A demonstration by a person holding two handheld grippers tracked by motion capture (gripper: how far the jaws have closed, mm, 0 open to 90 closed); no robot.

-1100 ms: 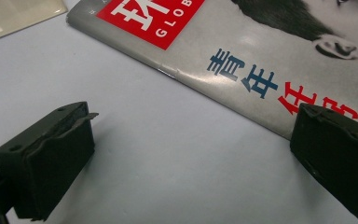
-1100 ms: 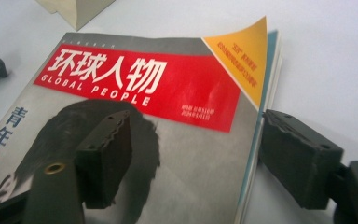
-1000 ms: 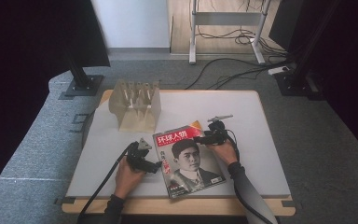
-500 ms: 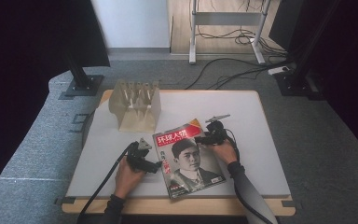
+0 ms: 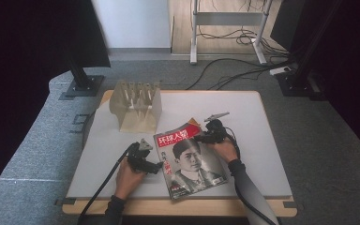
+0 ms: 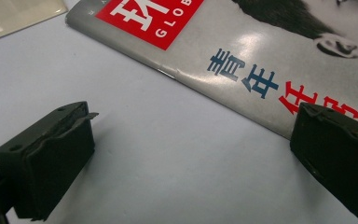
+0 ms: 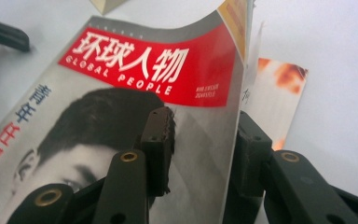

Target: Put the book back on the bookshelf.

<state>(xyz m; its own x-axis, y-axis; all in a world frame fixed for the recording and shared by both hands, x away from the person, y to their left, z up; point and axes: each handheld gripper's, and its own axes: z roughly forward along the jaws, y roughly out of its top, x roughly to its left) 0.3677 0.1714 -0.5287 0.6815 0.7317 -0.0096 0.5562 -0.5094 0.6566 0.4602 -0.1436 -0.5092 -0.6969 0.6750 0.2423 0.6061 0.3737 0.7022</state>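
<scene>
Nearest to me lies the one glossy magazine with a red title band and a black-and-white portrait cover (image 5: 191, 161), flat on the white table top (image 5: 243, 117) close to the front edge and turned a little askew. Its cover is grey with red and blue characters along the spine side, and in the right gripper view the cover edge is lifted and curls upward, so that an orange inner page shows beneath it. I hold two grippers. My left gripper (image 5: 155, 167) rests at the spine edge of the magazine; its jaws are spread wide with only bare table between them, and one jaw overlaps the cover edge in the left gripper view. My right gripper (image 5: 201, 138) is at the upper right edge; its jaws have just been closing, with the raised cover edge between them, but I cannot tell if the pads already press on it. Farther off stands one pale beige rack with upright dividers (image 5: 136, 106), well apart from the magazine. Nothing blocks the way between them.
</scene>
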